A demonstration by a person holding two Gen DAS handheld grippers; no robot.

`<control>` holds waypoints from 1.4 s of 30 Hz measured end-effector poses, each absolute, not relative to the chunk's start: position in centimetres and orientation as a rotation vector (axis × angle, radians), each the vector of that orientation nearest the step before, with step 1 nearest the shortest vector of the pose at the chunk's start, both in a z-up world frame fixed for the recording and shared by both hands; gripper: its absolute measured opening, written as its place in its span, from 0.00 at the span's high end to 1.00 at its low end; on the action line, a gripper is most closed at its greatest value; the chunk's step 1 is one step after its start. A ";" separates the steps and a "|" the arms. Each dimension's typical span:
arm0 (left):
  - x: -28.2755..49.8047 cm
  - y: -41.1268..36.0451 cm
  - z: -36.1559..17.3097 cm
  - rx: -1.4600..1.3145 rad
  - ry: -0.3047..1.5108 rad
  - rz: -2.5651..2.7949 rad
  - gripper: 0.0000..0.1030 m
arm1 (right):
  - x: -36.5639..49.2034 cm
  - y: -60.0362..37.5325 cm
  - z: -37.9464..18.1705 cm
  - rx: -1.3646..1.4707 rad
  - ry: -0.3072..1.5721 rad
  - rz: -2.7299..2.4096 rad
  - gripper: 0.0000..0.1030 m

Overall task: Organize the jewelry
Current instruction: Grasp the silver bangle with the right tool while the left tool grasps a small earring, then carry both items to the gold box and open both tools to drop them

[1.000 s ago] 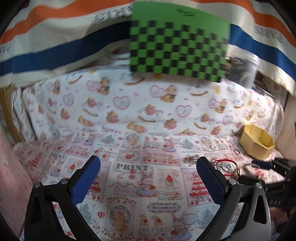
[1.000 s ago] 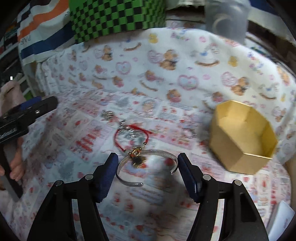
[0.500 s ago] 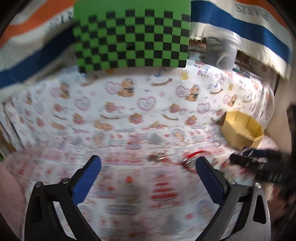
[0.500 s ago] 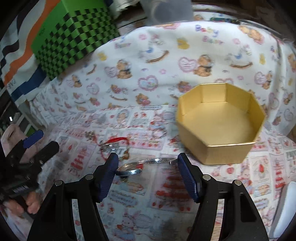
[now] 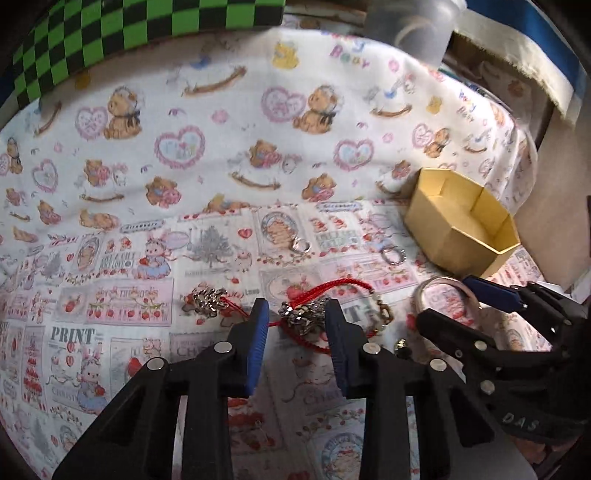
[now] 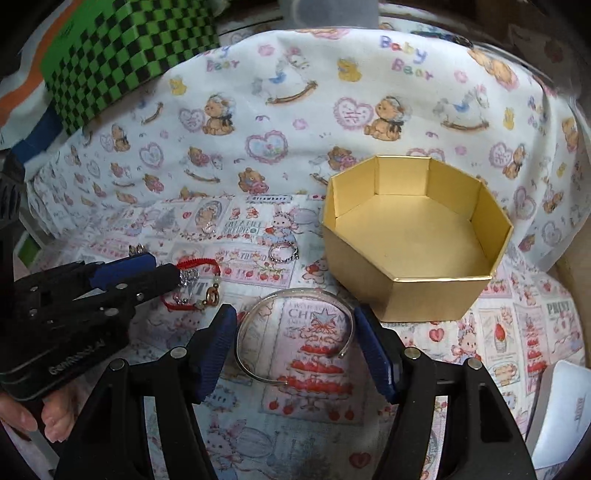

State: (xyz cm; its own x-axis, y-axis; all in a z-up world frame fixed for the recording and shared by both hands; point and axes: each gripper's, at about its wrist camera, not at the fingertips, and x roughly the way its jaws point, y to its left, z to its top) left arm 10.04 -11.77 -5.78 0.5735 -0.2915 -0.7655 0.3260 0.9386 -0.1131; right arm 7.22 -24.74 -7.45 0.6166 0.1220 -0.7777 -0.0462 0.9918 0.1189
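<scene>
A red cord bracelet with silver charms (image 5: 306,314) lies on the printed cloth. My left gripper (image 5: 295,317) has its jaws close on either side of the charm cluster, touching it. A silver open bangle (image 6: 295,328) lies flat between the fingers of my right gripper (image 6: 293,328), which stands nearly against both its sides. The bangle also shows in the left wrist view (image 5: 443,291). An empty gold octagonal box (image 6: 417,232) stands just beyond the bangle, to the right. Two small rings (image 5: 301,245) (image 5: 392,255) lie farther back.
A green checkered box (image 6: 118,55) stands at the back left. A translucent plastic cup (image 5: 410,22) sits behind the raised teddy-bear cloth. A white object (image 6: 561,413) lies at the right front edge. A loose silver charm (image 5: 207,301) lies left of my left gripper.
My left gripper swung right and down onto the red bracelet and narrowed its jaws around the charms. My right gripper settled around the bangle, closer to the gold box.
</scene>
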 end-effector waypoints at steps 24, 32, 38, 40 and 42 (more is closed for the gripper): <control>5.8 -5.6 0.3 -0.148 0.566 -0.349 0.83 | 5.5 -24.4 -5.8 0.078 0.796 0.181 0.53; 6.1 -6.6 -0.5 -0.091 0.576 -0.296 0.82 | 6.6 -21.9 -7.7 -0.030 0.910 0.220 0.15; 6.1 -6.8 -0.8 -0.066 0.570 -0.275 0.82 | 6.7 -20.9 -8.2 -0.096 0.935 0.196 0.16; 6.1 -6.9 -0.8 -0.059 0.567 -0.268 0.82 | 6.6 -21.0 -8.1 -0.093 0.926 0.197 0.30; 6.0 -6.9 -0.8 -0.053 0.563 -0.263 0.82 | 6.4 -20.9 -8.0 -0.105 0.911 0.195 0.37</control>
